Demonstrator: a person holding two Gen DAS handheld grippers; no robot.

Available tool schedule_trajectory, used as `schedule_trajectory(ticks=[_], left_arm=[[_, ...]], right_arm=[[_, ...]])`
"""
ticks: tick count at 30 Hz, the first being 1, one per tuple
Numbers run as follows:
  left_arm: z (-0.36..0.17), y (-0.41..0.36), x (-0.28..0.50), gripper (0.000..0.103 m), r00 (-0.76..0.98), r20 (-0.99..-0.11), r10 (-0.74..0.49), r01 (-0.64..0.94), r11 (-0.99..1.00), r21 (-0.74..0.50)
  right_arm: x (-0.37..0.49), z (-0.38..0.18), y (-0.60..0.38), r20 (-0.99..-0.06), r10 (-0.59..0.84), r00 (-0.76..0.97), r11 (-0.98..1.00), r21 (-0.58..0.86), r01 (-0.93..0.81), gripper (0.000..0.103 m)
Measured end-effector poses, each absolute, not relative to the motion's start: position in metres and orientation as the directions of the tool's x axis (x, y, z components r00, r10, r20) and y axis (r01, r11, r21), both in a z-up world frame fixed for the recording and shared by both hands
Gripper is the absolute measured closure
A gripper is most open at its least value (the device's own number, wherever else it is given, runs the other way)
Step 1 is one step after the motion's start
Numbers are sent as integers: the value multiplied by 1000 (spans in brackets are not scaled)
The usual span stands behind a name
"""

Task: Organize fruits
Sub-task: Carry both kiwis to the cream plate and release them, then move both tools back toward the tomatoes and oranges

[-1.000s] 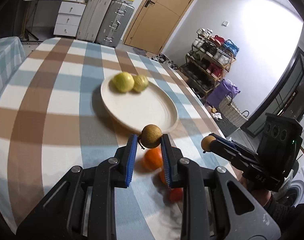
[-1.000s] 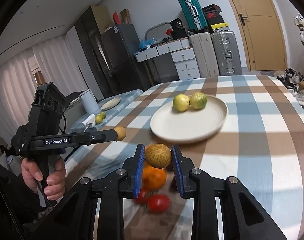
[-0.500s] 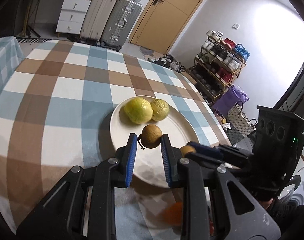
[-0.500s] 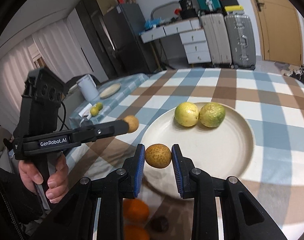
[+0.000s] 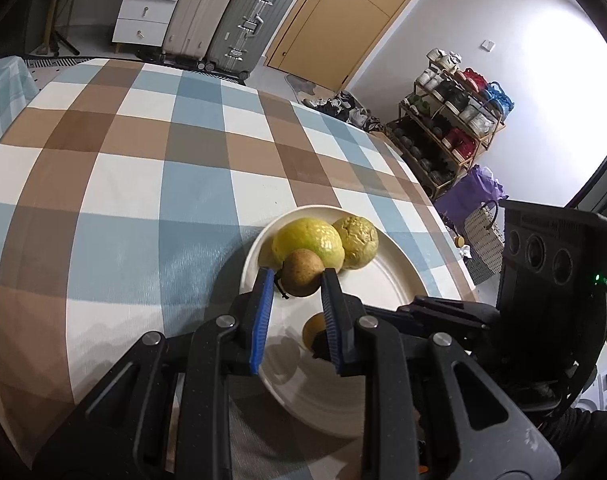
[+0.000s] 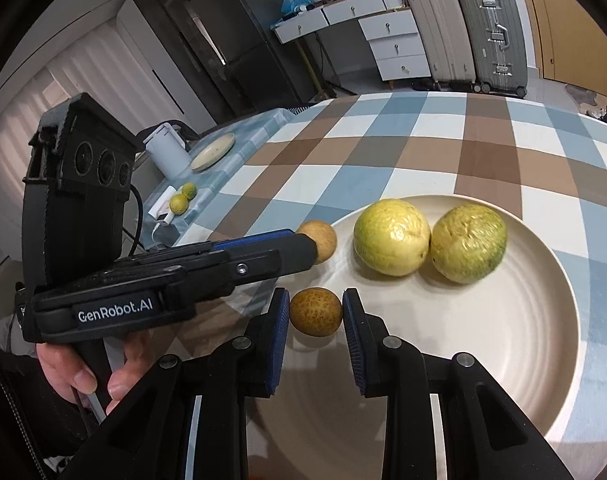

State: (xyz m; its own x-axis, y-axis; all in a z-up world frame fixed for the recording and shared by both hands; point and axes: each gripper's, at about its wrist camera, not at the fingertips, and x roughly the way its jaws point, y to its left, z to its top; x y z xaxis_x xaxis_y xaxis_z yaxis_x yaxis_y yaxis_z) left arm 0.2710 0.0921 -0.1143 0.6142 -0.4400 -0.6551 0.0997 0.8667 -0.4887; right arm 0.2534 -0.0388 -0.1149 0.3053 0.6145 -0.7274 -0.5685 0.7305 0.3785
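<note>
A cream plate [image 5: 387, 292] [image 6: 503, 344] lies on the checked tablecloth with two yellow-green round fruits [image 5: 308, 241] [image 6: 391, 237] side by side at its far side. My left gripper [image 5: 297, 280] is shut on a small brown fruit [image 5: 302, 273], held over the plate's left rim just in front of the larger fruit. My right gripper [image 6: 315, 314] is shut on a second small brown fruit [image 6: 315, 312], above the near-left part of the plate. In the right wrist view the left gripper [image 6: 317, 245] reaches in from the left with its brown fruit [image 6: 323, 238] at the plate's rim.
The checked table [image 5: 143, 168] stretches far and left of the plate. A side table [image 6: 223, 168] at the left carries a white jug [image 6: 169, 152], a small dish [image 6: 213, 151] and two small green fruits [image 6: 183, 197]. Suitcases [image 5: 231, 12] and a shoe rack [image 5: 455, 120] stand behind.
Both grippers moved forward and slightly down with their brown fruits, from above the oranges and tomatoes near the table edge to over the plate. Those loose fruits have left both views.
</note>
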Motion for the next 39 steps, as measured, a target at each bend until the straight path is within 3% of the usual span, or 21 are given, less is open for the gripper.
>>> schedule_trajectory(ticks=[9,10,13,14,19,25,29,39], left_arm=[[-119,91,282,81,607,-661,-441,79,861,-502],[-119,91,282,78,605,-664,-438,71,861,-503],[-118,96,280,48,611,-657,-442,50,850,-525],[-116,98,278,45,616,-644,-453,54,840,-540],[-99,98,261,44,644,-634,-428,60,854,-517],[-77,89,235,33,673,-623,-399,75,875,-479],[-65,80,209,27,699,-612,-370,75,889,-451],[-50,53,153,19,712,-630,-311,65,922,-381]], right_arm=[[261,-119,-31,-737,605,301,740,380,-555,74],[261,-118,-30,-738,602,304,742,376,-556,71],[257,-114,-32,-726,612,313,736,379,-561,50],[255,-112,-33,-719,616,321,734,377,-565,50],[238,-101,-43,-698,625,348,726,357,-587,38],[213,-88,-66,-682,606,410,754,329,-569,27],[195,-77,-88,-653,602,460,774,336,-536,13],[144,-59,-127,-600,576,556,808,314,-499,3]])
